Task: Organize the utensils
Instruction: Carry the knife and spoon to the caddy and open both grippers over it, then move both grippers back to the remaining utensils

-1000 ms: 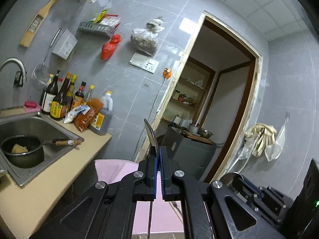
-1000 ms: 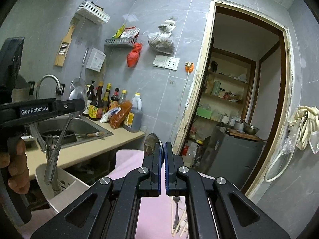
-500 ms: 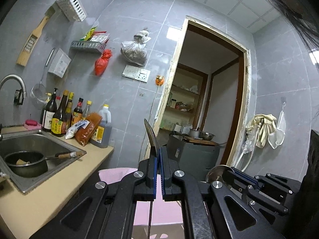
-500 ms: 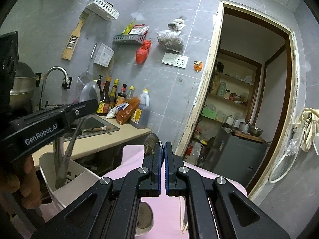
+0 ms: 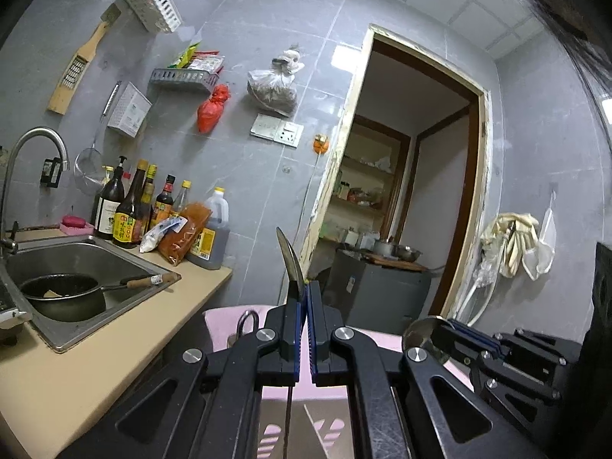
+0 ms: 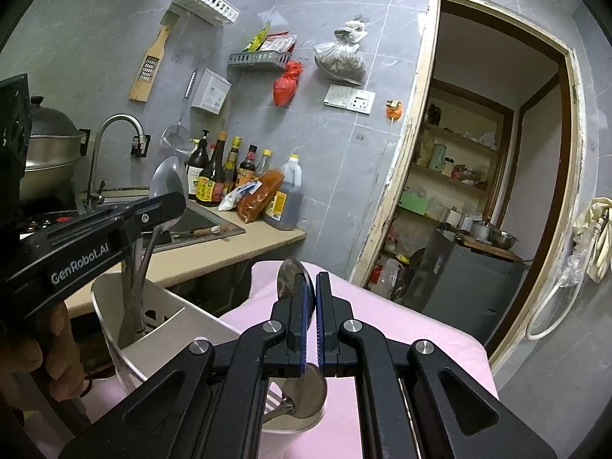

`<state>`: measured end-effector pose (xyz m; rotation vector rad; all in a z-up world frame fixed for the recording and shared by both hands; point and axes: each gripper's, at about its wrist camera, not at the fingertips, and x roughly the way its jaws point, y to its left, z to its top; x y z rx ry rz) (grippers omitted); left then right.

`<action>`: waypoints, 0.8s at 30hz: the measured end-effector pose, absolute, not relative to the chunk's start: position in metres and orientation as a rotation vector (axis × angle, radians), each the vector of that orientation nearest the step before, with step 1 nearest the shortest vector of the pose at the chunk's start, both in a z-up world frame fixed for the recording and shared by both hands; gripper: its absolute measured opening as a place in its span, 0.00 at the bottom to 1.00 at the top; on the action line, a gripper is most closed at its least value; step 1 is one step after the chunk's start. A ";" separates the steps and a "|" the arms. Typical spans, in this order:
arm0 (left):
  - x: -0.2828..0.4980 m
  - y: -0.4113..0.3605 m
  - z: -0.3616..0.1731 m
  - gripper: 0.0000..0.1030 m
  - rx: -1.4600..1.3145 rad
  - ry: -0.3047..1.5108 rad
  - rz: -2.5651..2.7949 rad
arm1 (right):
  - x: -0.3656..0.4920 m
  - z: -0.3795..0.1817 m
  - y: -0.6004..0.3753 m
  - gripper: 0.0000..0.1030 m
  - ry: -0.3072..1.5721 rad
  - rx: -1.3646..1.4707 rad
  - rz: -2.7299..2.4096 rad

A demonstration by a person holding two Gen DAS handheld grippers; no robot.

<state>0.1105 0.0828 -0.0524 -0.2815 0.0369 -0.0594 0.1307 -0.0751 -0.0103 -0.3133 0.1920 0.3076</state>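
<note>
Both hands are mid-delivery. The left gripper is clamped on a spoon whose handle already dips into the white caddy at nine o'clock in the right wrist view. The right gripper is clamped on a second spoon, not yet stowed. A bowl with more cutlery waits below on the pink bench. The left gripper itself crowds the caddy mouth; the sink lies at nine o'clock.

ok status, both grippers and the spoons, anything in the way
Left gripper shut on spoon, handle inside white holder. Right gripper shut on second spoon. Nothing blocking.
</note>
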 end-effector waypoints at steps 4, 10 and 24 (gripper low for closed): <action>0.108 0.084 -0.052 0.03 -0.268 0.100 -0.070 | 0.130 -0.011 -0.077 0.03 0.224 -0.304 0.324; 0.104 0.089 -0.048 0.06 -0.262 0.230 -0.105 | 0.131 -0.013 -0.088 0.07 0.310 -0.233 0.358; 0.102 0.059 0.009 0.82 -0.192 0.302 -0.056 | 0.141 0.020 -0.159 0.59 0.329 -0.056 0.250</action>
